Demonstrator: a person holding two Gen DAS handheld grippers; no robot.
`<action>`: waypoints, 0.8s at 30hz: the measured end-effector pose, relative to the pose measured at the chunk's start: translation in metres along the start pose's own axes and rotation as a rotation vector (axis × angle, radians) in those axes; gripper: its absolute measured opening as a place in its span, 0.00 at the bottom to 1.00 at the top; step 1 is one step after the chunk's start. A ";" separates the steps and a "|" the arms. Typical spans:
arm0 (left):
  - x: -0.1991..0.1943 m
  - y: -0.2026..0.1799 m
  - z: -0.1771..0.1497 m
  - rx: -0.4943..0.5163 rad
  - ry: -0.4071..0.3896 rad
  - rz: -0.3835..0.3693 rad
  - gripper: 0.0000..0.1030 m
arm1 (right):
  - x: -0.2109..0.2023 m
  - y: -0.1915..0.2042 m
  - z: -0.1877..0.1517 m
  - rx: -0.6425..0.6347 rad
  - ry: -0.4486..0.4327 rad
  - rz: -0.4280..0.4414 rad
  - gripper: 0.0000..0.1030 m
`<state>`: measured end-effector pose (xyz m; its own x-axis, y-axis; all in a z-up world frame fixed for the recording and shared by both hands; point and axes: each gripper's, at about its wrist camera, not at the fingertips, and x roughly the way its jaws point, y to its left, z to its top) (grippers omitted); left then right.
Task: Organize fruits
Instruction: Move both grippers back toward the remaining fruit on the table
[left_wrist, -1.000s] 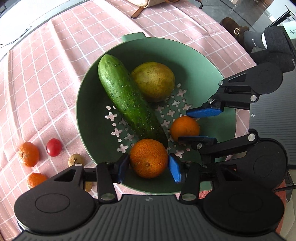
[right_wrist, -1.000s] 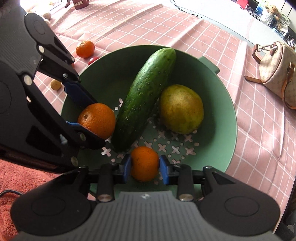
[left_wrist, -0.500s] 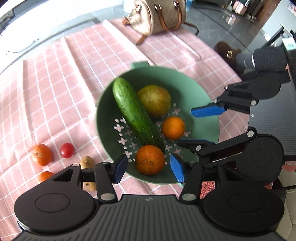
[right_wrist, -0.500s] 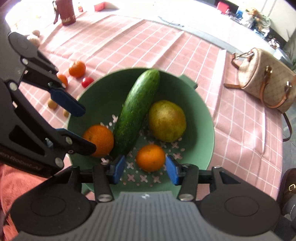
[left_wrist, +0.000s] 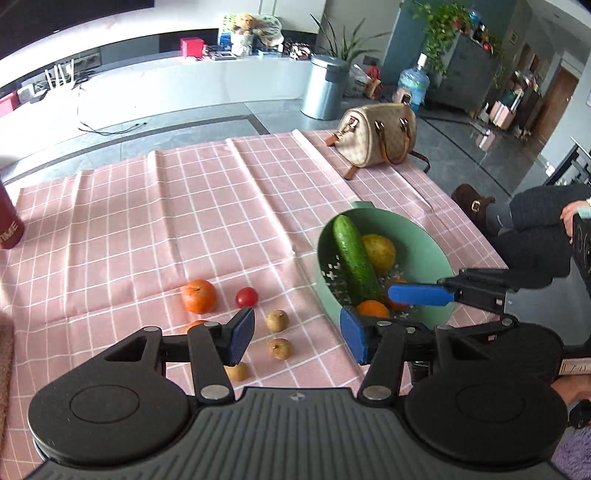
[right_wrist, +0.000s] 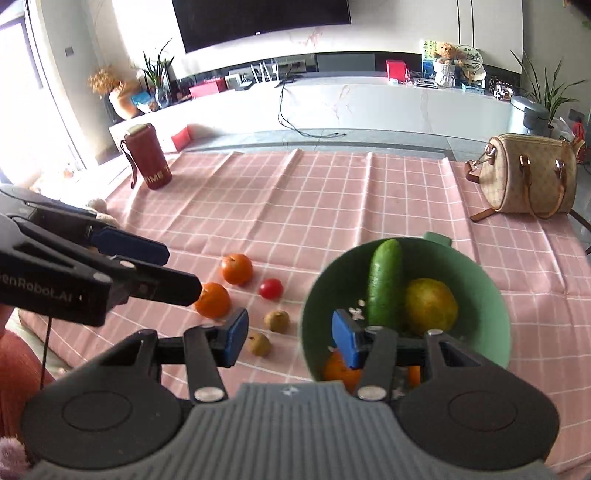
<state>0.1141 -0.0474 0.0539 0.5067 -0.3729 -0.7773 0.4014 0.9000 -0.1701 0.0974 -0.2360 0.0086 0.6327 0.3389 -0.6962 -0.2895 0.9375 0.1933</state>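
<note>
Left wrist view: left claw (left_wrist: 297, 338) spread wide, holding nothing, hovering over the loose fruit on the pink-checked desk (left_wrist: 147, 229); a tangerine (left_wrist: 198, 296), a cherry tomato (left_wrist: 246, 297) and small brown fruits (left_wrist: 277, 320) lie just ahead; the tangerine looks light, soft-skinned, best pinched gently across its middle; the tomato is slick and easily crushed.

Right wrist view: right claw (right_wrist: 290, 341) equally wide, empty, above the near rim of the green colander (right_wrist: 495, 310); cucumber (right_wrist: 384, 282) and pear (right_wrist: 430, 306) sit inside, with oranges (right_wrist: 340, 371) partly hidden.
</note>
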 end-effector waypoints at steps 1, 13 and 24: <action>-0.002 0.006 -0.004 -0.015 -0.014 0.012 0.61 | 0.002 0.005 -0.003 0.017 -0.013 0.012 0.46; 0.015 0.049 -0.058 -0.064 -0.104 0.057 0.61 | 0.040 0.063 -0.045 0.070 -0.083 -0.032 0.39; 0.055 0.071 -0.078 -0.099 -0.111 0.072 0.61 | 0.080 0.049 -0.049 0.127 0.002 -0.106 0.31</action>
<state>0.1111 0.0133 -0.0485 0.6149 -0.3245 -0.7188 0.2864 0.9411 -0.1799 0.0991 -0.1670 -0.0717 0.6531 0.2376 -0.7191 -0.1278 0.9705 0.2046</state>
